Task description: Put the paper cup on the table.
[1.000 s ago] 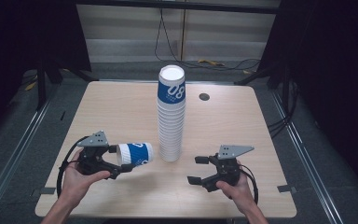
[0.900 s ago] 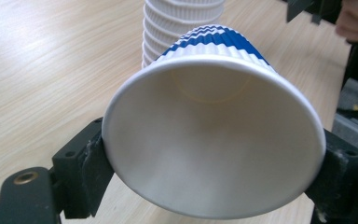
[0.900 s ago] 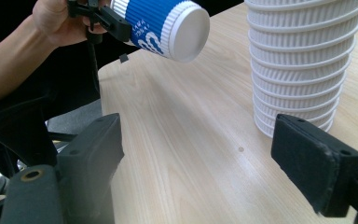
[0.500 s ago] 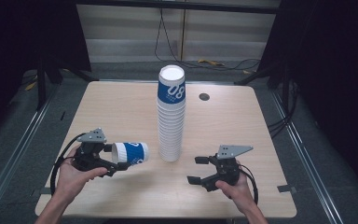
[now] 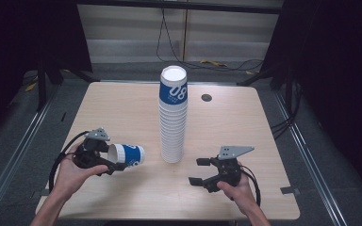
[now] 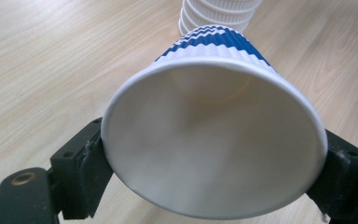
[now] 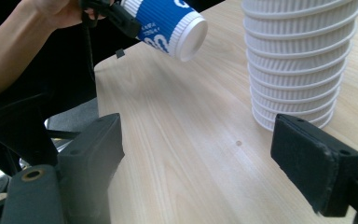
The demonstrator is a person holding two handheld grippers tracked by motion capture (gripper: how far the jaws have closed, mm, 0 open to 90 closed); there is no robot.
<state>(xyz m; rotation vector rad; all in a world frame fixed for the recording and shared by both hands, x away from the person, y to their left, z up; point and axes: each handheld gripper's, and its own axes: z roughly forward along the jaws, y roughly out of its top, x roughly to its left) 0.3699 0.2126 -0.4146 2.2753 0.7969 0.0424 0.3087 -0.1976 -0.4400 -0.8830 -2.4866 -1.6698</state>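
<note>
A blue and white ribbed paper cup (image 5: 128,155) lies on its side in the air, left of a tall stack of upturned cups (image 5: 173,122) at the table's middle. My left gripper (image 5: 114,158) is shut on it near the rim. The jaws have just eased open a little, with the cup still between the pads. In the left gripper view the cup's open mouth (image 6: 214,140) faces the camera between the left gripper's (image 6: 214,168) jaws, and the stack (image 6: 219,14) stands behind. My right gripper (image 5: 198,171) rests open and holds nothing right of the stack. The right gripper view shows the right gripper (image 7: 200,149), the stack (image 7: 298,60) and the held cup (image 7: 168,25).
The light wooden table (image 5: 122,108) has a small dark round hole (image 5: 206,98) at the back right. Dark floor with metal rails and cables surrounds it. A person's forearm (image 7: 23,42) reaches in at the table's left edge.
The left hand has drifted slightly left with the cup, away from the stack. The right gripper has stayed put.
</note>
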